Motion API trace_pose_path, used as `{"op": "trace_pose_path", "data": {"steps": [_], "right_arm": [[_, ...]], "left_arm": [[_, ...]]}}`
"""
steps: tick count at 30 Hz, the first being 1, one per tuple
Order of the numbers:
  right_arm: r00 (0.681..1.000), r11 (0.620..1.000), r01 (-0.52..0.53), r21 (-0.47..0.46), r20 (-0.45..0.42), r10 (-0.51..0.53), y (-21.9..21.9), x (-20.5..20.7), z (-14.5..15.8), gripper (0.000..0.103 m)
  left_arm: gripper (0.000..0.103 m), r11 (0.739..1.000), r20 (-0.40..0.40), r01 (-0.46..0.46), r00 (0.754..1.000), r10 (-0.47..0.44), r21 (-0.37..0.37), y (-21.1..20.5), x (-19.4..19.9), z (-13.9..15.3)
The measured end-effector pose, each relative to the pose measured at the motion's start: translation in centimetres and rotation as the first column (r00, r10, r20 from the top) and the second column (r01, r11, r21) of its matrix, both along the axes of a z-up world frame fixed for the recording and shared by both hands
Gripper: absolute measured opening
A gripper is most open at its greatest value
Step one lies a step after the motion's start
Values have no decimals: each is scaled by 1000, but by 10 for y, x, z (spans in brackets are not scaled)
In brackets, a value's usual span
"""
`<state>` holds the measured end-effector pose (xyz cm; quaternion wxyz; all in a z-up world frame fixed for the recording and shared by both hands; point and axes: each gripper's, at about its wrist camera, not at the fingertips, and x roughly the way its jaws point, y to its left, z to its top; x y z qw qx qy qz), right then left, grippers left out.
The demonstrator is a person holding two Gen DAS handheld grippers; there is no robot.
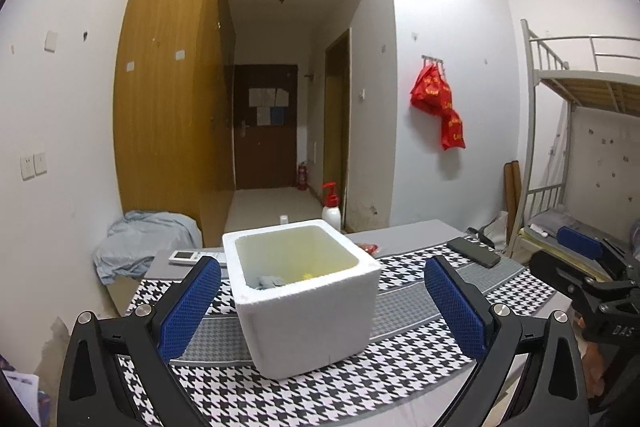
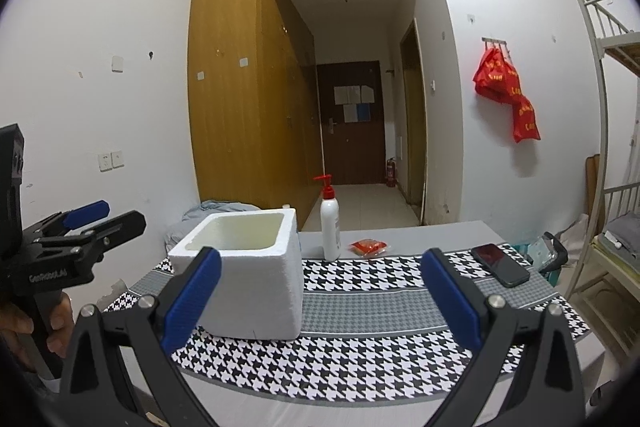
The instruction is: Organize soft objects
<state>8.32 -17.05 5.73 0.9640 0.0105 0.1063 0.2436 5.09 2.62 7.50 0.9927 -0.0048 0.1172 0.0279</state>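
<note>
Both my grippers, left (image 1: 322, 301) and right (image 2: 320, 297), hang wide apart and empty. Foam box (image 1: 308, 301) sits on the houndstooth mat (image 2: 360, 347), grey cloth (image 1: 270, 281) already inside. Sorting looks nearly finished; next I'd hunt for leftovers.

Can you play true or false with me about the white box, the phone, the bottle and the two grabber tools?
1. The white box stands on the checked cloth. True.
2. The box is empty. False: a grey cloth and something yellow lie inside.
3. The left tool is shut on the box. False: its jaws are wide open, holding nothing.
4. The right tool is open. True.
5. The phone lies in the box. False: it lies on the cloth.
6. The bottle has a red pump. True.
</note>
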Motion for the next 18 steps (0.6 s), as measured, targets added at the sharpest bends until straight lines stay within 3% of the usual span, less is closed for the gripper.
{"op": "trace_pose_path", "data": {"steps": [8,18], "right_arm": [[1000,1000,-2,10,14,2,-3,-27,-2,101],[1000,1000,-20,14,24,20,-3,-57,-18,101]], "left_arm": [[102,1000,61,-7,998,5,28,-15,-40,-6],[102,999,85,-41,996,41,-1,-13,-75,-30]]}}
